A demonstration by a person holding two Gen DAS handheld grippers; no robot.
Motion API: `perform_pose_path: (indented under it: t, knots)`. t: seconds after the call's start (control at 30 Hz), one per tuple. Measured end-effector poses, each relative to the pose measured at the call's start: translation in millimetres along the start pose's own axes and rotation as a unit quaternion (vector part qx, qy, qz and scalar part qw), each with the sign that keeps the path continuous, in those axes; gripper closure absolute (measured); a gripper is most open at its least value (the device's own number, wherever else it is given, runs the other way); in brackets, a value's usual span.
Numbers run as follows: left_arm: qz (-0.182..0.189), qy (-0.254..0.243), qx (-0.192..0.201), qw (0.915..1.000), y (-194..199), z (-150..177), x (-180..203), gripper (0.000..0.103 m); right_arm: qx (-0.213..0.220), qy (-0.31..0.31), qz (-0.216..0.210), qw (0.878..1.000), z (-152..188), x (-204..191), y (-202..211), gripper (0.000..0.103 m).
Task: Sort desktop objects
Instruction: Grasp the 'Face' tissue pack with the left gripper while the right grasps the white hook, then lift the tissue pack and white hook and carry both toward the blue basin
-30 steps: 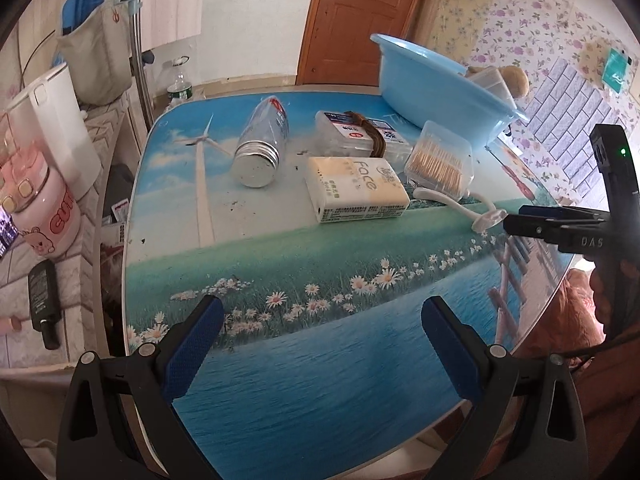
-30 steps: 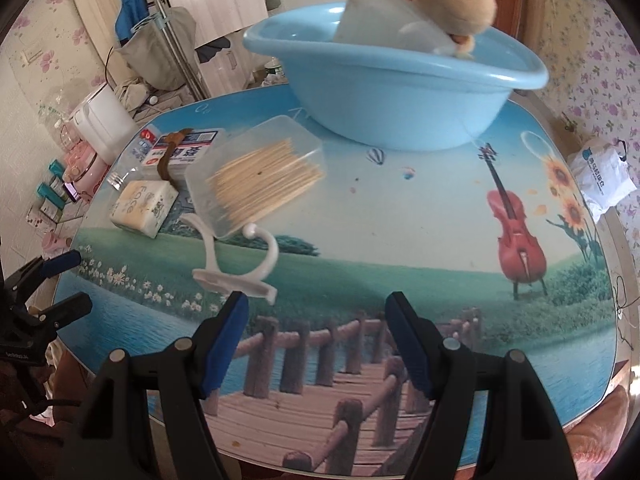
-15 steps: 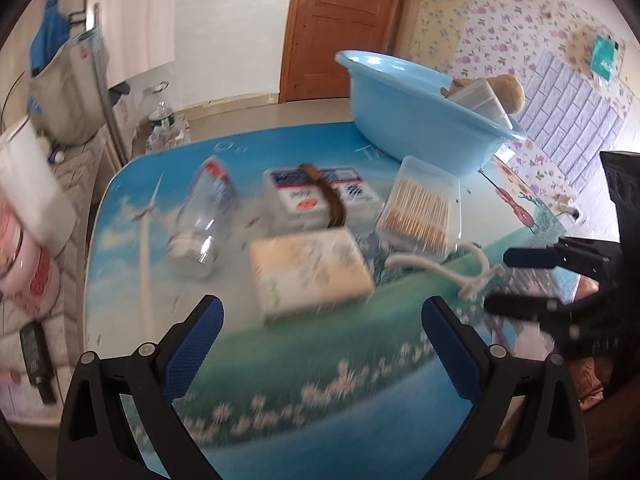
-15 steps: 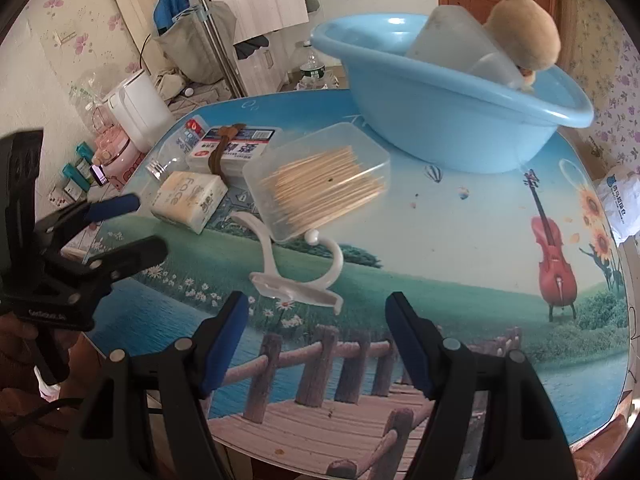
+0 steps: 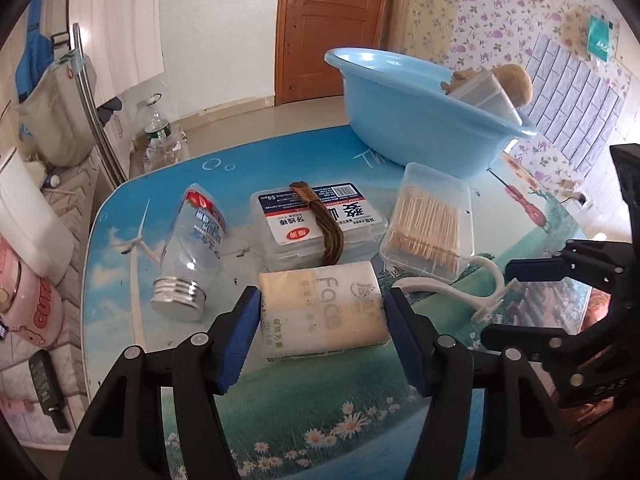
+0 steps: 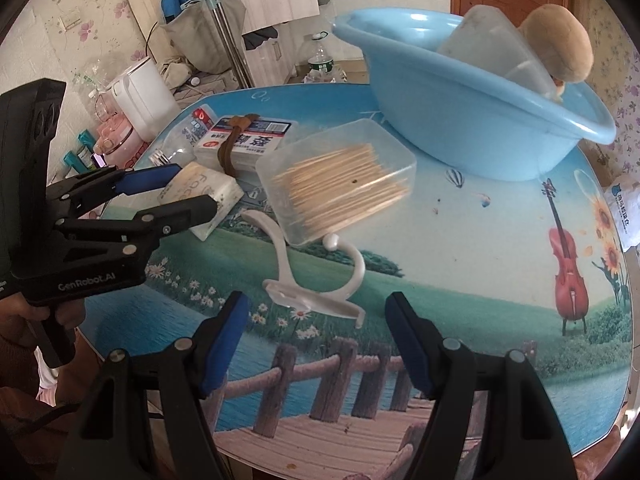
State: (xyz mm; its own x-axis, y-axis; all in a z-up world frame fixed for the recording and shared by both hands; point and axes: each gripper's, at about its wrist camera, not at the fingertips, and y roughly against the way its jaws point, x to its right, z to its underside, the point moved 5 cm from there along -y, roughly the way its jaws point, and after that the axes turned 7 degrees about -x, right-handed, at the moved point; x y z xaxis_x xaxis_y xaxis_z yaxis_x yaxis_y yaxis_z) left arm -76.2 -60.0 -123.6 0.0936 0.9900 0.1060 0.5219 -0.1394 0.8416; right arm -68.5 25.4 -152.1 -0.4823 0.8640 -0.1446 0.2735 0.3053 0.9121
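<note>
left wrist view: left gripper [image 5: 322,332] fingers spread wide, straddling the tissue pack [image 5: 322,316], which sits flat on the surface [image 5: 280,408] right between the blue pads; no squeeze visible yet. pack's long axis runs across the gap, pad to pad, so closing would clamp its short ends. right gripper [image 6: 318,344] also open, holding nothing, white hook [image 6: 316,280] just ahead of it. left is clearly nearer the pack. blue basin [image 5: 404,120] lies beyond, at the far right of the surface, likely drop spot.
</note>
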Motion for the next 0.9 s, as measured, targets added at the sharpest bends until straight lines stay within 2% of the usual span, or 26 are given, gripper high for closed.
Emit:
perform_pose_path:
  t: [0.23, 0.27, 0.3, 0.37, 0.67, 0.9]
  knots:
    - [0.012, -0.002, -0.001, 0.9999, 7, 12, 4, 0.040, 0.003, -0.003, -0.003, 1.000, -2, -1, -1, 0.033]
    - [0.012, -0.002, -0.001, 0.9999, 8, 13, 4, 0.040, 0.004, -0.006, -0.004, 1.000, -2, 0, 0, 0.036]
    - [0.014, -0.002, -0.002, 0.9999, 10, 14, 5, 0.040, 0.006, -0.008, -0.003, 1.000, -1, 2, 1, 0.046]
    - [0.016, -0.001, -0.002, 0.9999, 12, 17, 6, 0.040, 0.009, -0.013, -0.003, 1.000, -1, 5, 4, 0.054]
    - [0.021, 0.002, -0.005, 0.9998, 19, 25, 8, 0.040, 0.027, -0.038, 0.000, 0.999, 3, 28, 18, 0.055]
    - [0.023, 0.002, -0.009, 0.9997, 21, 29, 13, 0.040, 0.041, -0.068, 0.022, 0.997, 8, 56, 31, 0.054]
